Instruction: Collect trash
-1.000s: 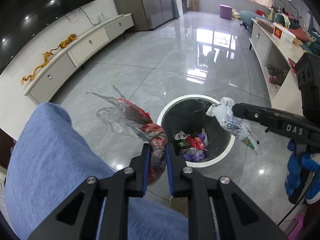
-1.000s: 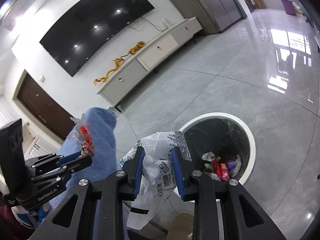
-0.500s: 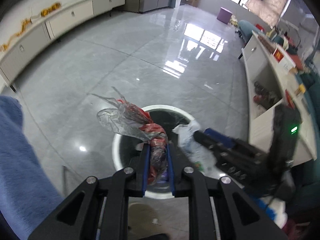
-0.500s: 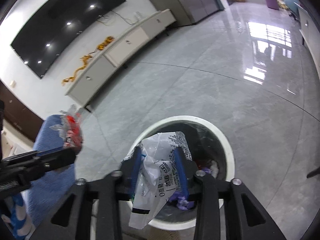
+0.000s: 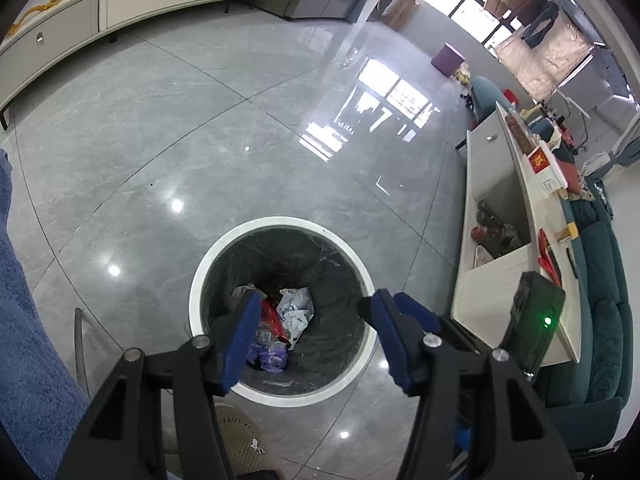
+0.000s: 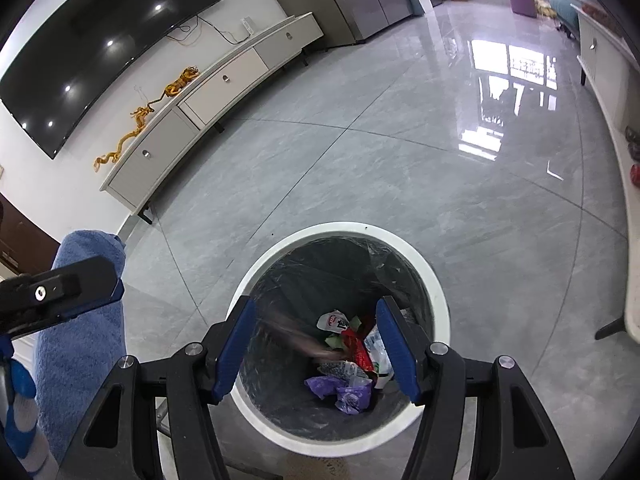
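1. Directly below both grippers stands the round trash bin [image 5: 362,280], its white rim unbroken all the way round and its mouth wide open, lined with a dark bag.
2. Left gripper [image 5: 310,334] hangs over the near side of the mouth; its jaws have just been opening and now stand well apart, with nothing between the blue pads.
3. Right gripper [image 6: 316,344] hangs over the bin as well, its jaws likewise just opened and apart, nothing pinched; a brownish blur streaks across the bin's inside between its fingers, too smeared to name.
4. Trash [image 6: 352,364] lies at the bottom of the bin: a red wrapper, white printed packets, purple plastic, a scrap of green.
5. Around the rim the grey tiled floor [image 5: 224,152] is glossy and bare on the far side, giving free room there; window light glares off it.
6. On the near side the room is tighter: a blue towel-like cloth [image 6: 80,340] rises at the left, and a slipper [image 5: 240,436] sits just beside the rim.
7. A long white cabinet [image 6: 208,92] with golden dragon figures runs along the far wall under a black screen [image 6: 100,44]; a white shelf unit [image 5: 516,264] stands to the right.
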{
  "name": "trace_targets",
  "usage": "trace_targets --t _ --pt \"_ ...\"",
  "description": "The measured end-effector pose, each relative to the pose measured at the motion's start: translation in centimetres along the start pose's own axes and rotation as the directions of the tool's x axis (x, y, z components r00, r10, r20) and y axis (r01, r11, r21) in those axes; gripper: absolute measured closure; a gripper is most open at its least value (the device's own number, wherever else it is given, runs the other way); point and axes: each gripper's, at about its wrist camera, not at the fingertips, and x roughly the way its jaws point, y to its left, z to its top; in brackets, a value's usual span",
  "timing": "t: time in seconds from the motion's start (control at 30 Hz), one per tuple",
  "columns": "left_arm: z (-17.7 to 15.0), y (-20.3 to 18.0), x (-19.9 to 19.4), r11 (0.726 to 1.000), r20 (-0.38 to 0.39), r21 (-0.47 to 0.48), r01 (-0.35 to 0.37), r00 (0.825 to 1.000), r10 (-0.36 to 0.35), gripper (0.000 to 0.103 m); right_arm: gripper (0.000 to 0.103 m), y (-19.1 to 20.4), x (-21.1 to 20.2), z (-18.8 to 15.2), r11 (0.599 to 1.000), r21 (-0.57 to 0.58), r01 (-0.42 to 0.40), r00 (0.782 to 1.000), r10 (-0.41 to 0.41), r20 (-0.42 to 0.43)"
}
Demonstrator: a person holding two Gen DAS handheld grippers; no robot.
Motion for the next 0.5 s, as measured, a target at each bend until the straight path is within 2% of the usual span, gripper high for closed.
trace_targets --t 0.13,0.23,0.3,0.4,0.47,0.5 --pt "-0.8 0.1 -2.2 0.999 0.039 0.015 -0.036 0.999 0.036 0.047 0.043 1.1 -2.4 0.0 0.999 -0.025 0.034 0.999 -0.034 0.029" --pt "-1.8 0.2 -5.3 0.991 0.111 0.045 -0.124 0.987 0.118 0.047 0.043 3.6 -4.8 0.1 0.997 -0.074 0.032 0.998 -0.027 0.065" --pt "-2.9 0.5 -7.9 0.981 0.173 0.060 -0.187 0.969 0.174 0.047 0.043 5.5 -6.3 0.1 0.994 -0.109 0.017 0.996 -0.008 0.084" --pt "-4.8 2.1 -11.9 0.967 0.246 0.024 -0.254 0.939 0.240 0.047 0.039 9.5 -8.4 -0.5 0.985 -0.174 -0.007 0.993 0.027 0.111" --pt "-6.2 3.3 -14.5 0.952 0.295 -0.012 -0.306 0.909 0.296 0.047 0.036 12.6 -9.6 -1.2 0.975 -0.219 -0.033 0.991 0.061 0.123" --pt "-7.2 4.0 -16.1 0.942 0.327 -0.035 -0.333 0.887 0.326 0.047 0.036 13.5 -10.0 -1.5 0.971 -0.234 -0.043 0.989 0.074 0.124"
